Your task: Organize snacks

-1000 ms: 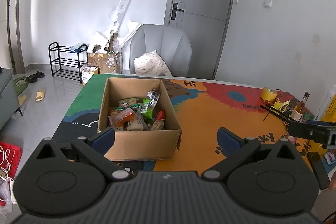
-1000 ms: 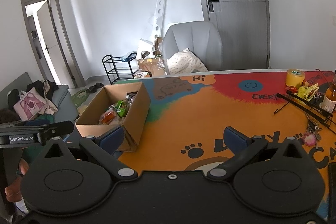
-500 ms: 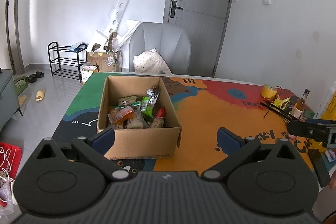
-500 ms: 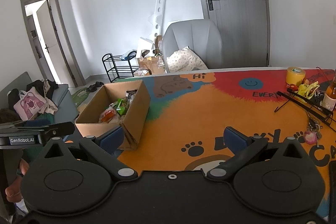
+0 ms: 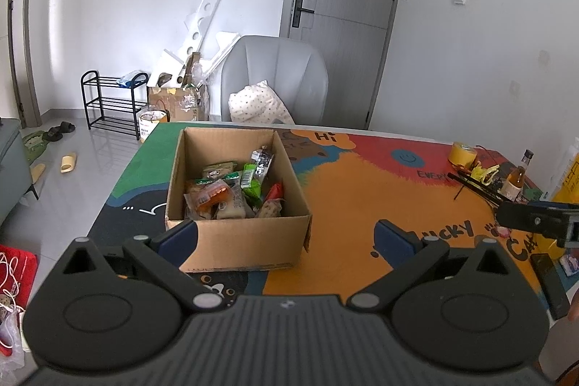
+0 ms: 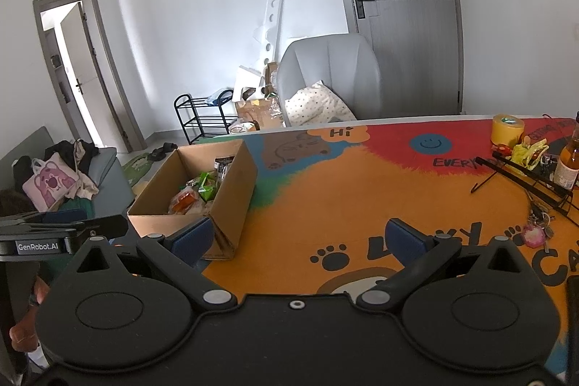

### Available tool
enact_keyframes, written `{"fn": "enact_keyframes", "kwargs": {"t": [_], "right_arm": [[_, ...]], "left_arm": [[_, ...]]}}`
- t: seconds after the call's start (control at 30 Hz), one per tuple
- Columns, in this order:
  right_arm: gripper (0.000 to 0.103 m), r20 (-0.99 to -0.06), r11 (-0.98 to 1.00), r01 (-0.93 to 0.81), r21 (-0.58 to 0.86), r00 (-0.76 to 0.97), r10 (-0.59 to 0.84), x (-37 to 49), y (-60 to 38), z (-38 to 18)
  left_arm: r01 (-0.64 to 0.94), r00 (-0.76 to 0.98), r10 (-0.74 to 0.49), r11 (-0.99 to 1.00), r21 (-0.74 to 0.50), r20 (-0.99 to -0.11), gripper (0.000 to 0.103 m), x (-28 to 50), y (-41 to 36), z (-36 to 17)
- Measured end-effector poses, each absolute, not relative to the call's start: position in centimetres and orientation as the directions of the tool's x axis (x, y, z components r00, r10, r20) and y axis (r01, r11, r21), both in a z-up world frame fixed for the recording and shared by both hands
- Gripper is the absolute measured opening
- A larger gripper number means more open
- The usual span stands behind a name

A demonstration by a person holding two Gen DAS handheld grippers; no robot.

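An open cardboard box (image 5: 246,241) stands on the colourful table mat, filled with several snack packets (image 5: 231,194). It also shows at the left in the right wrist view (image 6: 231,190). My left gripper (image 5: 286,237) is open and empty, held just in front of the box's near wall. My right gripper (image 6: 296,239) is open and empty, held over the orange part of the mat to the right of the box. The right gripper's body (image 5: 535,221) shows at the right edge of the left wrist view.
A yellow tape roll (image 6: 506,129), a brown bottle (image 6: 570,158), a black wire rack (image 6: 528,176) and keys (image 6: 537,230) lie at the table's right end. A grey chair (image 5: 275,82) stands behind the table. A shoe rack (image 5: 112,100) and boxes are on the floor.
Both grippers have drawn back and up slightly, so the box and table look a little farther away. Both stay open and empty.
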State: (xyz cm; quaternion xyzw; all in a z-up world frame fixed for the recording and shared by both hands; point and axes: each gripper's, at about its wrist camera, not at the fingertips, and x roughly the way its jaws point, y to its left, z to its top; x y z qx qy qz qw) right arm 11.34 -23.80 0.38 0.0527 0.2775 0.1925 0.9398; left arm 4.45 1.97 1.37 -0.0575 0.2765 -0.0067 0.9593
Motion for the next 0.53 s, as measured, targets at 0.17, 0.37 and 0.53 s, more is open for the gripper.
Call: {"fn": "enact_keyframes", "kwargs": {"t": [0.17, 0.37, 0.53], "right_arm": [[0.103, -0.504, 0.919, -0.337, 0.203, 0.769, 0.393, 11.40, -23.78, 0.38], [0.103, -0.505, 0.920, -0.334, 0.205, 0.769, 0.391, 11.40, -23.77, 0.38], [0.103, -0.505, 0.919, -0.337, 0.204, 0.768, 0.394, 11.39, -23.79, 0.29]], "left_arm": [[-0.017, 0.849, -0.045, 0.994, -0.112, -0.527, 0.103, 4.41, 1.78, 1.39], [-0.010, 0.850, -0.049, 0.994, -0.110, -0.525, 0.103, 4.40, 1.63, 1.28], [-0.014, 0.851, -0.046, 0.994, -0.110, -0.524, 0.103, 4.42, 1.62, 1.27]]}}
